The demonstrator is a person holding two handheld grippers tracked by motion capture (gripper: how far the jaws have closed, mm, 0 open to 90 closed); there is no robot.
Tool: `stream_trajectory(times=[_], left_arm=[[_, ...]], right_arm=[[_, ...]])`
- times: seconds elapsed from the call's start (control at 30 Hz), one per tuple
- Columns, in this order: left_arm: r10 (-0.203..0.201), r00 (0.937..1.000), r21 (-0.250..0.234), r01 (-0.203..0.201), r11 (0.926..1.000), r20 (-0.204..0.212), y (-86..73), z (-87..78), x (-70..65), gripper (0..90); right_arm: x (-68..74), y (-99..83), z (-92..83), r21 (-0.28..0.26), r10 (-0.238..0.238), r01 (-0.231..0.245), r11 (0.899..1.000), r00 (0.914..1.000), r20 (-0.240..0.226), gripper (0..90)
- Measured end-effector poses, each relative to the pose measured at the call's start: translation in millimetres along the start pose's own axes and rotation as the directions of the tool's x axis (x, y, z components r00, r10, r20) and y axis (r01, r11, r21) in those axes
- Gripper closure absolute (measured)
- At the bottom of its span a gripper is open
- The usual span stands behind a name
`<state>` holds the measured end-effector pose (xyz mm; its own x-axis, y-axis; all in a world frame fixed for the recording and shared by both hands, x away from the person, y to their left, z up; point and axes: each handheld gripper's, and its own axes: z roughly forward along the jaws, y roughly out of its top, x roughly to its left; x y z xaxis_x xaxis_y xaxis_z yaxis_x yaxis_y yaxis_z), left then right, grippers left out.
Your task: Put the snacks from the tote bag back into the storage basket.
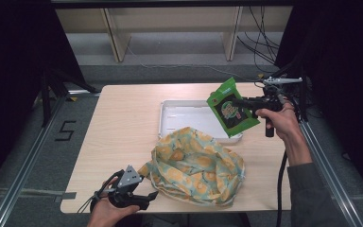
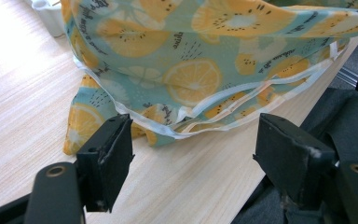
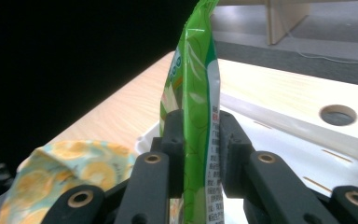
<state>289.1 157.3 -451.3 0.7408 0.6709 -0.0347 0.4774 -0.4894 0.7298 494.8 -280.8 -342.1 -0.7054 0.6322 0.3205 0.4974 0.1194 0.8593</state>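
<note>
The right gripper (image 1: 242,101) holds a green snack packet (image 1: 230,109) up in the air, above the far right part of the white tray (image 1: 179,109). In the right gripper view its two black jaws are pressed tight on the green snack packet (image 3: 195,116), which stands on its edge between them, and the white tray (image 3: 307,144) lies just below. The tray sits flat near the middle of the tabletop (image 1: 123,127). Just in front of the tray lies a soft cloth bag (image 1: 196,165) with yellow fruit slices printed on light blue, all crumpled, and its far edge touches the tray. The left gripper (image 1: 144,198) waits at the near edge of the tabletop, right beside the bag's near left corner. In the left gripper view its jaws stand wide apart with nothing in them, and the white-trimmed rim of the cloth bag (image 2: 191,79) lies just ahead of them on the wood, not touched
</note>
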Motion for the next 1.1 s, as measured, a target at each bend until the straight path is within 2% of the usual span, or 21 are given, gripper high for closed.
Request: stream_trajectory(times=[0.07, 0.1, 0.13, 0.17, 0.2, 0.27, 0.33, 0.4, 0.43, 0.47, 0.57, 0.6, 0.63, 0.7, 0.73, 0.77, 0.8, 0.83, 0.93, 0.97, 1.1], left_arm=[[0.009, 1.0, 0.011, -0.009, 0.9999, -0.002, 0.1, -0.6, 0.9, 27.0], [0.008, 1.0, 0.013, -0.008, 0.9999, -0.004, -0.1, -0.6, 1.1, 27.0], [-0.021, 0.9998, 0.007, 0.021, 0.9998, -0.002, -0.8, 0.1, -0.2, 27.0], [-0.035, 0.9994, -0.008, 0.035, 0.9993, -0.004, -1.0, 0.6, -0.9, 27.0], [-0.037, 0.9993, -0.014, 0.037, 0.9992, -0.007, -0.9, 0.4, -0.9, 27.0], [-0.006, 1.0, -0.002, 0.006, 1.0, -0.007, -0.3, -1.7, 1.2, 26.8], [-0.013, 0.9999, -0.007, 0.013, 0.9999, -0.009, -0.8, -1.2, 0.9, 26.7], [-0.01, 0.9999, -0.002, 0.01, 0.9999, -0.007, -0.7, -1.8, 1.4, 26.7], [-0.014, 0.9999, -0.005, 0.014, 0.9999, -0.007, -0.6, -1.6, 1.2, 26.6], [-0.015, 0.9999, -0.005, 0.015, 0.9999, -0.006, -0.4, -1.4, 1.0, 26.5], [-0.026, 0.9996, -0.004, 0.026, 0.9996, -0.011, -0.4, -1.2, -1.1, 26.4], [-0.009, 0.9999, -0.004, 0.009, 0.9999, -0.011, -0.1, -0.4, 0.1, 26.4], [-0.008, 0.9999, -0.004, 0.008, 1.0, -0.008, 0.0, -0.4, -0.1, 26.3], [-0.012, 0.9999, -0.008, 0.012, 0.9999, -0.011, 0.0, -0.4, -0.1, 26.2], [-0.02, 0.9998, -0.004, 0.02, 0.9998, -0.005, -0.2, -1.1, -0.5, 26.2], [-0.025, 0.9996, -0.009, 0.025, 0.9997, -0.012, -0.2, -1.0, -0.8, 26.2], [-0.01, 0.9999, 0.001, 0.01, 0.9999, -0.007, -0.2, -1.7, 1.0, 26.2], [0.002, 0.9999, 0.013, -0.001, 0.9999, -0.012, -0.2, -2.5, 1.9, 26.2], [-0.003, 0.9999, 0.01, 0.003, 0.9999, -0.014, 0.1, -2.5, 0.8, 26.2], [-0.029, 0.9995, -0.009, 0.029, 0.9995, -0.012, -0.1, -0.8, -1.2, 26.1], [-0.014, 0.9999, -0.007, 0.014, 0.9999, -0.01, 0.4, 0.2, -1.3, 26.2]], right_arm=[[-5.7, -0.1, 2.6, 0.004, 0.015, -0.015, 1.0, 0.9996, 0.023, 76.3], [-7.5, -0.6, 3.9, 0.013, 0.042, -0.042, 0.999, 0.9989, 0.023, 76.3], [-10.0, -1.6, 6.2, 0.015, 0.057, -0.057, 0.998, 0.9979, 0.03, 76.4], [-14.0, -3.1, 8.8, 0.013, 0.045, -0.046, 0.999, 0.9982, 0.04, 76.4], [-13.7, -4.1, 10.5, 0.027, 0.087, -0.088, 0.996, 0.9952, 0.044, 76.4], [-19.4, -5.3, 16.5, 0.031, 0.099, -0.102, 0.994, 0.9927, 0.069, 76.3], [-22.8, -5.4, 17.9, 0.023, 0.075, -0.077, 0.997, 0.9947, 0.07, 76.3], [-24.0, -4.8, 21.8, 0.034, 0.116, -0.119, 0.992, 0.9895, 0.086, 76.3], [-27.7, -4.9, 24.2, 0.027, 0.087, -0.09, 0.996, 0.9915, 0.096, 76.3], [-28.2, -3.5, 25.8, 0.041, 0.117, -0.122, 0.992, 0.9871, 0.11, 76.3], [-34.8, -2.1, 31.8, 0.053, 0.106, -0.114, 0.992, 0.9853, 0.134, 76.3], [-37.4, -1.6, 33.6, 0.056, 0.099, -0.108, 0.993, 0.9857, 0.136, 76.3], [-37.9, -0.4, 35.7, 0.062, 0.12, -0.131, 0.989, 0.9811, 0.151, 76.3], [-41.6, 1.2, 39.7, 0.058, 0.134, -0.145, 0.988, 0.977, 0.166, 76.3], [-46.0, 2.0, 41.5, 0.062, 0.115, -0.127, 0.99, 0.9787, 0.17, 76.3], [-46.4, 2.7, 43.8, 0.06, 0.137, -0.15, 0.987, 0.9744, 0.178, 76.3], [-46.9, 3.6, 46.1, 0.063, 0.153, -0.167, 0.984, 0.97, 0.189, 76.3], [-50.6, 4.1, 48.7, 0.065, 0.134, -0.149, 0.987, 0.9726, 0.19, 76.3], [-53.8, 5.9, 58.0, 0.069, 0.165, -0.184, 0.98, 0.9616, 0.219, 76.3], [-55.3, 6.1, 60.2, 0.074, 0.162, -0.183, 0.98, 0.9597, 0.23, 76.3], [-61.1, 5.1, 71.5, 0.087, 0.186, -0.214, 0.973, 0.9496, 0.252, 76.3]])
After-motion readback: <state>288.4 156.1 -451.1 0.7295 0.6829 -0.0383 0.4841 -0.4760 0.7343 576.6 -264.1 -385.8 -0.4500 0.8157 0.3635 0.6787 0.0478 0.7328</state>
